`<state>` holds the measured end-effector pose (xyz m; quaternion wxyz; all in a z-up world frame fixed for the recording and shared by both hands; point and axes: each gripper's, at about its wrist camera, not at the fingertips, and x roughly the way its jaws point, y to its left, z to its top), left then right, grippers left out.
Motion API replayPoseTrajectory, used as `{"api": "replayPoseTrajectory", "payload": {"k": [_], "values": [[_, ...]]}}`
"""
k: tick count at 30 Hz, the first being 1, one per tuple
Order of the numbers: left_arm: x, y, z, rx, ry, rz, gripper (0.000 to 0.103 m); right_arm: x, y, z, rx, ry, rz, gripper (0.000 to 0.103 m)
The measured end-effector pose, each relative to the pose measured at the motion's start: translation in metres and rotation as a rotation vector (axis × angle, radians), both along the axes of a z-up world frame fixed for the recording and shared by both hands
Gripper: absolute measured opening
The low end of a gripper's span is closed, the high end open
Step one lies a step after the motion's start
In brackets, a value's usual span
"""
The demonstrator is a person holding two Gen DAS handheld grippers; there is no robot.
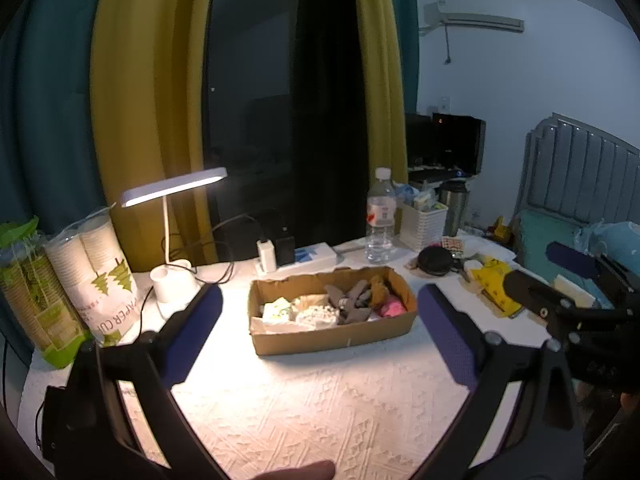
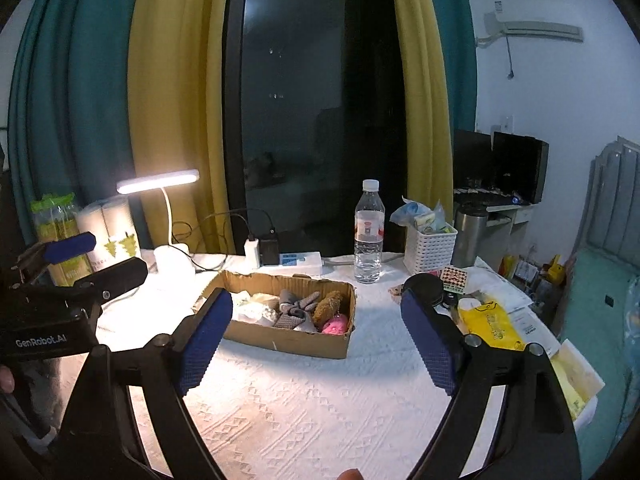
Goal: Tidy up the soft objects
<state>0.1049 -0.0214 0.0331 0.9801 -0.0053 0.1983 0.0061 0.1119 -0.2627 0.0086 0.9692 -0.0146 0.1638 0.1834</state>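
A shallow cardboard box [image 1: 332, 336] [image 2: 288, 338] sits mid-table on the white cloth. It holds grey socks [image 1: 348, 304] [image 2: 294, 308], a brown plush [image 1: 378, 286] [image 2: 328, 306], a pink soft item [image 1: 390, 309] [image 2: 335, 326] and pale cloths [image 1: 304, 311] [image 2: 256, 312]. My left gripper [image 1: 319, 295] hovers in front of the box, open, with nothing between its blue pads. My right gripper [image 2: 317, 302] also hangs open and empty before the box. Each gripper shows in the other's view, the right one [image 1: 556, 270] at the right and the left one [image 2: 92, 260] at the left.
A lit desk lamp [image 1: 172, 190] and sleeves of paper cups [image 1: 96, 264] stand at the back left. Behind the box are a power strip [image 2: 298, 260], a water bottle [image 2: 368, 232], a white basket [image 2: 430, 248] and a steel flask [image 2: 468, 236]. A yellow bag [image 2: 490, 326] lies right.
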Motion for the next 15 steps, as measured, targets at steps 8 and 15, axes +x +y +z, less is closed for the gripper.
{"api": "replayPoseTrajectory", "payload": {"k": [8,15], "values": [[0.0041,-0.0047,0.0009,-0.004,0.012,-0.004,0.099,0.0025,-0.0058,-0.0015,0.001,0.006,-0.021,0.088],[0.0048,-0.0036,0.0007,-0.015,0.011,0.004,0.099,0.0033,-0.003,-0.0033,-0.002,0.011,-0.014,0.088]]}}
